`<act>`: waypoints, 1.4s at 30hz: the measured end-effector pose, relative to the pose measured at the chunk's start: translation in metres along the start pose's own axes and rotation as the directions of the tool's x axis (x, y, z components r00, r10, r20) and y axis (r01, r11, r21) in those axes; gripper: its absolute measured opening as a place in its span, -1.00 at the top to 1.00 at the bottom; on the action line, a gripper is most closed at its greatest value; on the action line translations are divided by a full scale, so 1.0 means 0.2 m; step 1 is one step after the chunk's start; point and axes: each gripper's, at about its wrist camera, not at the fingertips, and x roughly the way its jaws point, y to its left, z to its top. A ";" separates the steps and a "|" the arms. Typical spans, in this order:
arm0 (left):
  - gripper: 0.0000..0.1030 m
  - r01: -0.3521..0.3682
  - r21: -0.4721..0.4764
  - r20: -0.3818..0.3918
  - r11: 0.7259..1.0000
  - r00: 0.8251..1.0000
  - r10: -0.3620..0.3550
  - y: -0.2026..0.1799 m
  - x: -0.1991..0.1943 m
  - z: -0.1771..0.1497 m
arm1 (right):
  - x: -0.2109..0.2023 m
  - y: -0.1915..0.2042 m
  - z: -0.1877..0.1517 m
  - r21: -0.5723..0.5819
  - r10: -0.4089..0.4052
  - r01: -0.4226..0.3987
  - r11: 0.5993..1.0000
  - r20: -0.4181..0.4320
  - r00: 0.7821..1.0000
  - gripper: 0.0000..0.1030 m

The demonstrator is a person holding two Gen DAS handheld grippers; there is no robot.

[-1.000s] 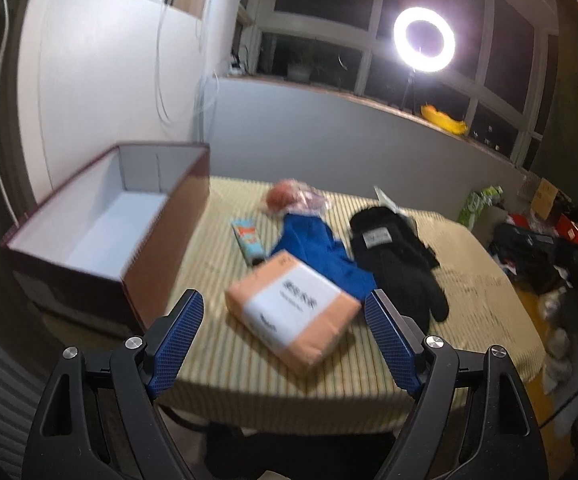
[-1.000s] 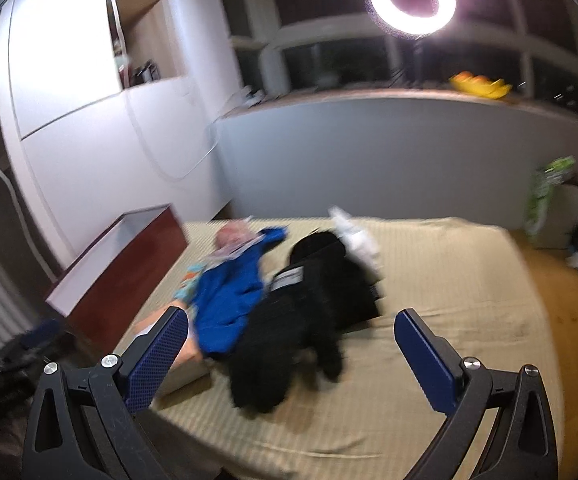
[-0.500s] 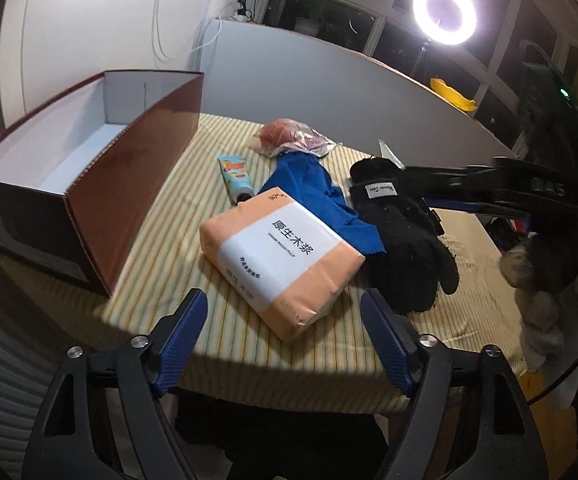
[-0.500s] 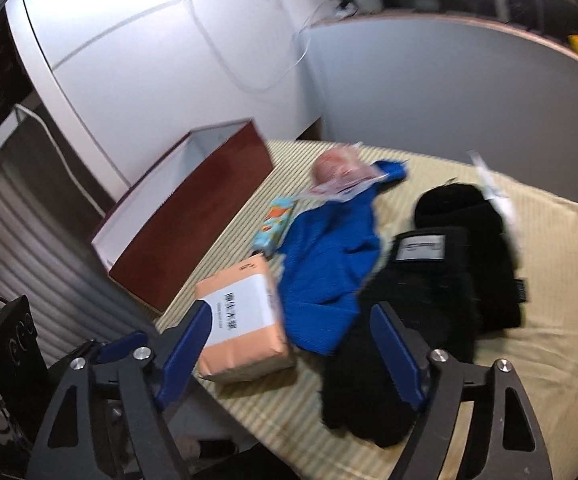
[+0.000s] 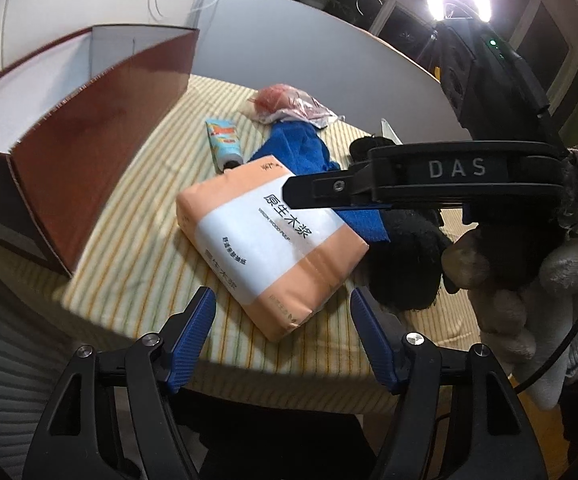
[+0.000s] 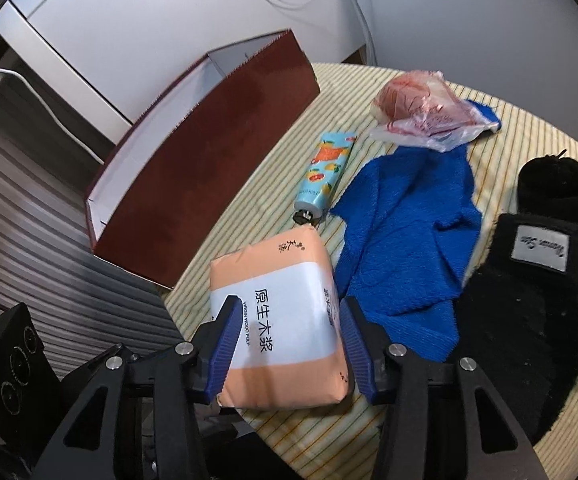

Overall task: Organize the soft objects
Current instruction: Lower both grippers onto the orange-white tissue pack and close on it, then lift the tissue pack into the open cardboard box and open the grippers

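- Left wrist view: the left gripper (image 5: 283, 334) hangs above the near edge of the striped table (image 5: 137, 264). Its jaws stand wide and are closing; nothing is held between them.
- The tissue pack (image 5: 271, 240), peach with a white label, lies flat on the table just beyond the blue fingertips (image 5: 195, 328), apart from them.
- The open brown box (image 5: 89, 128) stands at the left of the table, its white inside showing.
- Behind the pack lie a hand cream tube (image 5: 225, 142), a blue towel (image 5: 301, 148) and a pink item in a plastic bag (image 5: 289, 106); black gloves (image 5: 405, 256) lie to the right.
- The right gripper (image 5: 289, 192) reaches in from the right above the pack, held by a gloved hand (image 5: 521, 280).
- Right wrist view: the right gripper (image 6: 289, 342) is poised over the tissue pack (image 6: 277, 320). Its jaws are about half open and closing, with the pack between them; whether the pads press it I cannot tell.
- The blue towel (image 6: 405, 232) touches the pack's right side, partly under the black gloves (image 6: 529, 292).
- The tube (image 6: 323, 172) lies between the box (image 6: 209, 152) and the towel; the bagged item (image 6: 421, 108) rests on the towel's far end.
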 end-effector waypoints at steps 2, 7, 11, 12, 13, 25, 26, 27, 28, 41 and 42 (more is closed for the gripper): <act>-0.34 0.007 -0.001 -0.005 1.000 1.000 -0.007 0.01 0.02 0.00 | 0.02 0.00 -0.01 0.003 0.005 -0.005 1.000 -0.018 1.000 0.10; -0.06 0.038 -0.015 -0.035 0.999 0.999 -0.038 0.02 0.09 0.01 | 0.07 -0.01 -0.02 0.008 0.006 -0.006 1.000 -0.057 0.998 0.11; -0.02 0.039 -0.008 -0.033 0.999 0.999 -0.039 0.03 0.12 0.00 | 0.09 -0.04 -0.02 0.041 0.024 -0.022 0.999 -0.067 0.997 0.15; 0.01 0.039 -0.004 -0.031 0.999 0.999 -0.039 0.03 0.11 0.00 | 0.09 -0.05 -0.02 0.050 0.027 -0.024 0.998 -0.065 0.998 0.17; 0.02 0.039 -0.002 -0.028 0.999 0.999 -0.039 0.02 0.11 0.00 | 0.09 -0.05 -0.02 0.056 0.030 -0.026 0.998 -0.064 0.998 0.19; 0.05 0.034 0.030 0.055 0.999 0.998 -0.035 0.00 -0.04 0.02 | 0.02 0.01 -0.01 0.061 0.038 -0.037 0.997 -0.024 0.999 0.21; 0.05 0.034 0.032 0.064 0.999 0.997 -0.036 -0.01 -0.06 0.03 | 0.00 0.02 -0.01 0.058 0.038 -0.037 0.998 -0.018 0.999 0.21; 0.05 0.035 0.035 0.075 0.999 0.997 -0.037 -0.01 -0.07 0.04 | -0.01 0.03 -0.01 0.056 0.037 -0.037 0.998 -0.011 0.999 0.22; 0.05 0.033 0.041 0.087 0.999 0.996 -0.037 -0.01 -0.09 0.04 | -0.03 0.04 0.00 0.052 0.037 -0.037 0.998 -0.001 0.999 0.22; 0.05 -0.003 0.069 0.248 0.998 0.969 -0.014 0.07 -0.37 0.26 | -0.25 0.28 0.20 -0.030 0.071 -0.068 0.997 0.127 0.989 0.22; 0.05 -0.014 0.070 0.258 0.997 0.966 -0.005 0.09 -0.39 0.28 | -0.26 0.31 0.22 -0.042 0.076 -0.070 0.997 0.134 0.988 0.22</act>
